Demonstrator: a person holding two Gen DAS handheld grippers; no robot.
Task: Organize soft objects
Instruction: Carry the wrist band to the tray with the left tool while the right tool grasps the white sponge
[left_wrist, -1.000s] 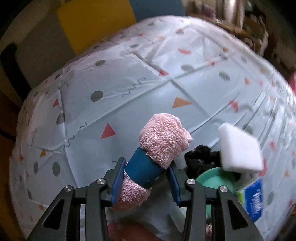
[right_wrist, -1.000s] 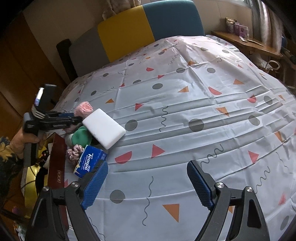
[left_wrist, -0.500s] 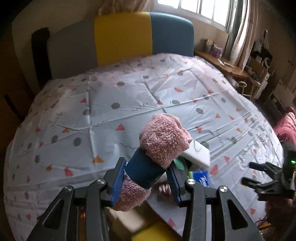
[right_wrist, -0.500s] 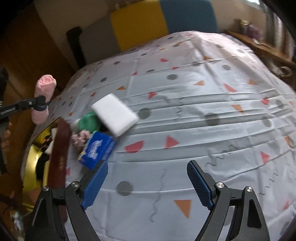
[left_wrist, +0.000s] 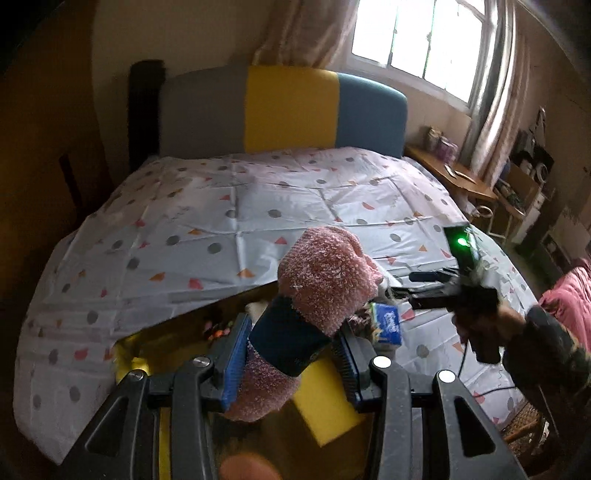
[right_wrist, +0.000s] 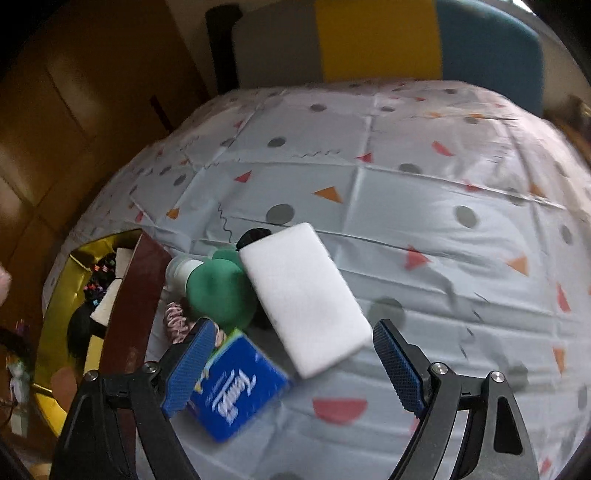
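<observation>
My left gripper (left_wrist: 291, 354) is shut on a rolled pink towel (left_wrist: 321, 280) with a dark blue band, held in the air above the yellow box (left_wrist: 325, 402). My right gripper (right_wrist: 291, 354) is open and empty, low over the bed. Between and ahead of its fingers lie a white sponge block (right_wrist: 303, 295) and a blue Tempo tissue pack (right_wrist: 232, 395). A green soft object (right_wrist: 218, 291), a black one (right_wrist: 253, 234) and a pink-white scrunchie (right_wrist: 175, 319) lie beside them. The right gripper also shows in the left wrist view (left_wrist: 424, 286).
The yellow box (right_wrist: 59, 280) with a dark red flap (right_wrist: 129, 299) stands at the bed's left edge and holds several small items. The patterned bedsheet (right_wrist: 406, 192) stretches back to a grey, yellow and blue headboard (left_wrist: 291, 110). A wooden desk (left_wrist: 454, 173) stands to the right.
My left gripper has lifted and drawn back with the pink towel, now over the yellow box. My right gripper has moved left and closer to the white sponge and tissue pack.
</observation>
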